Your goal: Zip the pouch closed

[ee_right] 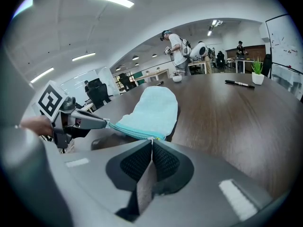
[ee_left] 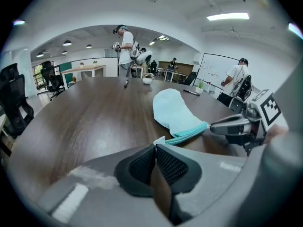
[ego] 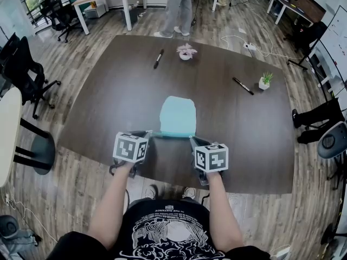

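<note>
The pale blue pouch (ego: pixel 178 115) sits near the front edge of the dark wooden counter (ego: pixel 108 102), right in front of the person holding the tools. Its rounded far end rests on the wood. Its near edge, where the teal zip (ee_right: pixel 130 131) runs, is raised a little and stretched straight between the two grippers.

The left gripper (ee_left: pixel 155 147) has its jaws pressed together on the pale tab at the pouch's left corner. The right gripper (ee_right: pixel 151 144) has its jaws pinched on the small metal pull (ee_right: pixel 151 138) at the other end of the zip. Both tools angle downward toward the pouch, one at each corner.

Farther out on the counter, a black pen (ego: pixel 158 58) lies toward the far side, well apart from the pouch. A small pot of pink flowers (ego: pixel 186 52) stands just beside it. A second pen (ego: pixel 243 85) lies off to the right, near a little potted plant (ego: pixel 265 80) (green leaves, white pot).

Beyond the far edge a person (ego: pixel 178 7) stands on the plank floor, and a black office chair (ego: pixel 21 64) waits at the left.
</note>
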Tool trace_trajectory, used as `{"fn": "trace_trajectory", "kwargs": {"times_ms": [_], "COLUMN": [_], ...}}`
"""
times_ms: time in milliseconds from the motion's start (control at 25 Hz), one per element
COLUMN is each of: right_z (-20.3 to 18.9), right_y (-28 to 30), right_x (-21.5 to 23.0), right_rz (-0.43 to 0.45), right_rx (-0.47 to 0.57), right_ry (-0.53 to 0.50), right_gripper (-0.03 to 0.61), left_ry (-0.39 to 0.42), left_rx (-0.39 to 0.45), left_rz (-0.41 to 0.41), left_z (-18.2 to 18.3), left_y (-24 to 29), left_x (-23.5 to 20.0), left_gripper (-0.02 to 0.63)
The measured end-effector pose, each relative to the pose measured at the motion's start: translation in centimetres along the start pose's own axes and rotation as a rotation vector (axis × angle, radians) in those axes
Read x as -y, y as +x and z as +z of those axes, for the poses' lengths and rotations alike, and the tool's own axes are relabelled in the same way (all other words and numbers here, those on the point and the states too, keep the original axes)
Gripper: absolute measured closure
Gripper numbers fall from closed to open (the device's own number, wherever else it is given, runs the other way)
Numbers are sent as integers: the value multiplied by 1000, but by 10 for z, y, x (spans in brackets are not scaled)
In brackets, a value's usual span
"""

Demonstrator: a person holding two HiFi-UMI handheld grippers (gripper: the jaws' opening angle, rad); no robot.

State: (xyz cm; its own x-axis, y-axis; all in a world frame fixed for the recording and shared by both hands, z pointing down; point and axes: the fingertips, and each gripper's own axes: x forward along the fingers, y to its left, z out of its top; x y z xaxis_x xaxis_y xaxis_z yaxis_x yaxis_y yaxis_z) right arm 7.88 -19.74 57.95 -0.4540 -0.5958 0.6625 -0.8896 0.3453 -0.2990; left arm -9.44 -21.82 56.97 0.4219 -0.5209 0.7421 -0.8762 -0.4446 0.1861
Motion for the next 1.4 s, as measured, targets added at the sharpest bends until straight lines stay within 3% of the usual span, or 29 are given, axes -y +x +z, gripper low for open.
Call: {"fn": "trace_trajectory", "kwargs": {"times_ms": [480,680,800,1080,1400], "right_z": [-2,-2,0,30,82], "right_y": [1,-1,-2,-18,-49], "right_x": [0,3,2,6,7], "right_rz": [-14,-6,-4,-11,-34], "right_rx": [-8,-3,1,61,164], "right_ry": [0,16,19,12,-22], "right_gripper": [566,531,529,529,529], "left_ry": [12,-4,-15,3,77], "left_rx": [-21,-7,2,90,169], "left_rz": [-9,-26,-22,-28,-79], "left_z": [-8,-5,-4,32,84], "left_y": [1,0,0,-11,-22], "left_x": [-1,3,0,5,34], "left_gripper": [595,521,517,517,517]}}
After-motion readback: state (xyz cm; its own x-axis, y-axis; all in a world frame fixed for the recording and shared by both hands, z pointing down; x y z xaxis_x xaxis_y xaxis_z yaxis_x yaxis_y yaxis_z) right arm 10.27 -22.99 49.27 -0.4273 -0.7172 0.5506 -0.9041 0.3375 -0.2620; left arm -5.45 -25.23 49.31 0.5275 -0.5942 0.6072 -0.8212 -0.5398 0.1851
